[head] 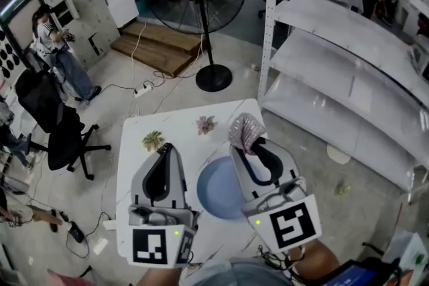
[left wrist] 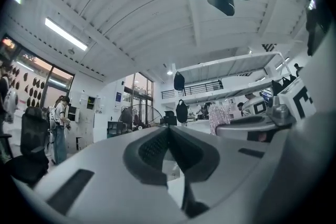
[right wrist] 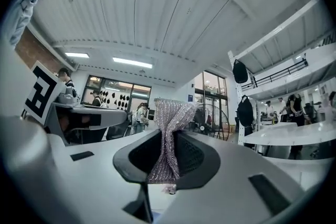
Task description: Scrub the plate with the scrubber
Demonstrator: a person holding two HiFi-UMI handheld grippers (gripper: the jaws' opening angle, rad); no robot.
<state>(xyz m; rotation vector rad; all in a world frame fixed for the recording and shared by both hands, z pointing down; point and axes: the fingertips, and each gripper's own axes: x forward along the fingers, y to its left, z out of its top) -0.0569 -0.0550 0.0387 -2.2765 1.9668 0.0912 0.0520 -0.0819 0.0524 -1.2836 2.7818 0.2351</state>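
Note:
A pale blue plate (head: pixel 216 188) lies on the white table (head: pixel 188 120), partly hidden under my right gripper. My right gripper (head: pixel 244 144) is shut on a glittery pink-silver scrubber (head: pixel 244 131), which it holds up above the plate's far right edge. In the right gripper view the scrubber (right wrist: pixel 169 136) is pinched at its middle between the jaws of my right gripper (right wrist: pixel 167 165). My left gripper (head: pixel 165 152) hovers to the left of the plate, its jaws shut with nothing between them; the left gripper view shows my left gripper (left wrist: pixel 169 149) with pads pressed together.
Two small flower-like decorations lie at the table's far side, a green one (head: pixel 153 140) and a pink one (head: pixel 205 124). A standing fan (head: pixel 201 10) is beyond the table, white shelving (head: pixel 348 77) to the right, and office chairs (head: pixel 57 124) with a person (head: pixel 57 53) to the left.

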